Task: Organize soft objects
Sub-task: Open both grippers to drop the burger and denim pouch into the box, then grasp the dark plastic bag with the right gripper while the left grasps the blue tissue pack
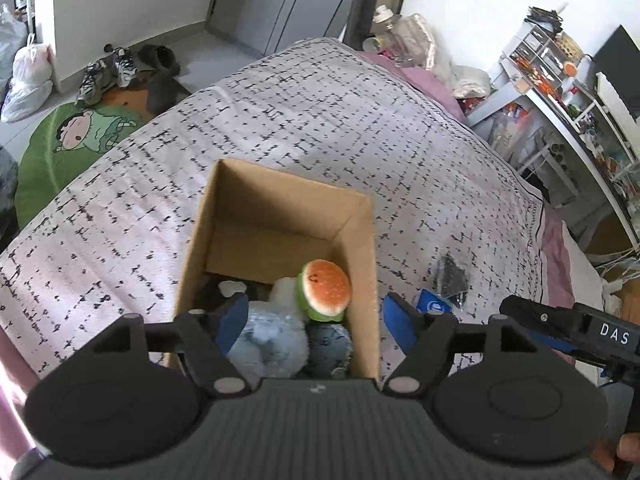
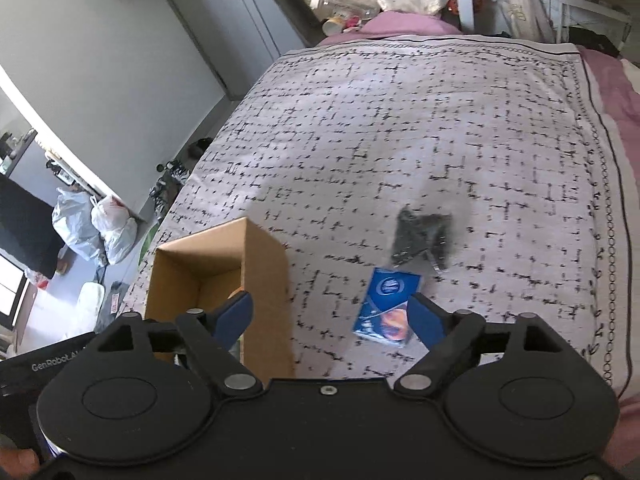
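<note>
Both sets of fingers are spread wide and empty, nothing between either pair.

Left gripper [image 1: 318, 320] hangs over the open cardboard box [image 1: 362, 236] on the bed [image 1: 320, 120]. Inside the box: a burger plush [image 1: 326, 291] leaning against the right wall, a pale blue fluffy plush [image 1: 272, 342] under your left finger, a darker blue plush [image 1: 328, 344] beside it. White soft stuff sits behind them; can't tell what it is.

Right gripper [image 2: 330, 318] straddles the box's right wall: its left finger is over the box opening, its right finger beside the blue packet [image 2: 386, 308] lying flat on the bedspread. Beyond the packet is a small dark bundle [image 2: 422, 236], blurred; looks like black fabric or netting, but can't confirm.

Handling, my read:
- Plush toys: light, squashy, not fragile. Pinch mid-body. Pile fabric grips well, little slip risk. Burger could roll off its edge if nudged.
- Blue packet: looks like a glossy flat pack, possibly tissues. Light, slick film, lies flush on soft bedding. Take it across the short width and press into the mattress a bit to get under the edges.
- Dark bundle: probably limp and light. Grab the bunched centre, or it will trail and snag the box rim.
- Box: thin card, light, on a soft bed, so it tips easily. Don't lean on the wall.
</note>
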The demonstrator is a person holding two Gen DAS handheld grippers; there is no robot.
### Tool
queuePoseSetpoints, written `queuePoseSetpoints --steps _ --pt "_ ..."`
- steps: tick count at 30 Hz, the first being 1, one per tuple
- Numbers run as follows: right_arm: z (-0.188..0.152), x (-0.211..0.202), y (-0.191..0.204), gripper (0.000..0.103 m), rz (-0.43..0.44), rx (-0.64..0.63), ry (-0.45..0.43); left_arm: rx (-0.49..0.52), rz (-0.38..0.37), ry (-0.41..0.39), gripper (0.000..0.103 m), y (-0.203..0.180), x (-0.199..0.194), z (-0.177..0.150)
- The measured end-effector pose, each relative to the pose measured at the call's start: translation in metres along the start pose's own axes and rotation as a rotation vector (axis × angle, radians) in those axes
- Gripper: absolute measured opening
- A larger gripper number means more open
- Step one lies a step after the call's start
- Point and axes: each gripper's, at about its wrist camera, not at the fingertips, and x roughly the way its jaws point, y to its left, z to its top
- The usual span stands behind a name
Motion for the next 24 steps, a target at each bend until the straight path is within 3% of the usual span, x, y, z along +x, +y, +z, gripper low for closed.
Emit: queuePoseSetpoints --steps 9,24 --pt "0.005 -0.008 -0.036 0.103 0.024 0.042 -0.024 0.052 -0.042 0.025 0.082 -0.037 0.007 -0.005" --pt "0.013 -0.005 -0.097 0.103 0.072 0.115 -0.022 0.132 -0.02 0.034 0.083 -0.095 0.026 -0.012"
